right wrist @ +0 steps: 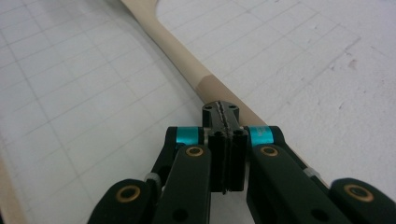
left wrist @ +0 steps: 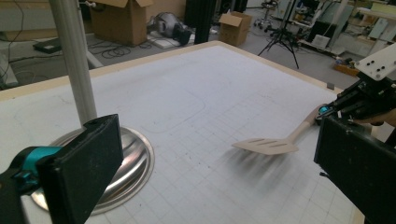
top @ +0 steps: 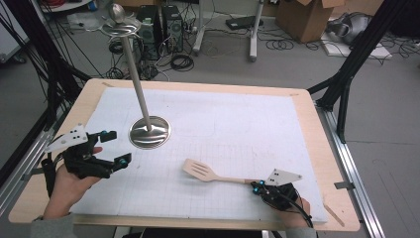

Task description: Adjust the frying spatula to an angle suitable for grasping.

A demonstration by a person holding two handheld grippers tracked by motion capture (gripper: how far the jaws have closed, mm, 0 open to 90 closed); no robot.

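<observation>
From the high view, the spatula (top: 203, 171) is out on the white mat (top: 237, 119), blade toward the stand (top: 149, 131), handle end running into the right gripper (top: 257, 187). The left gripper (top: 113, 147) hangs off to the side by the stand's base, jaws wide apart, holding nothing.

Left gripper view: the blade (left wrist: 266, 145) looks lifted a bit, shadow under it, so I'd say it's mid-pickup.

Right gripper view: the jaws are pressed together over the handle (right wrist: 187, 60) end, though I can't tell how firmly they bite. Keep the wrist level and raise slowly, or that long blade will probably droop or twist out.
</observation>
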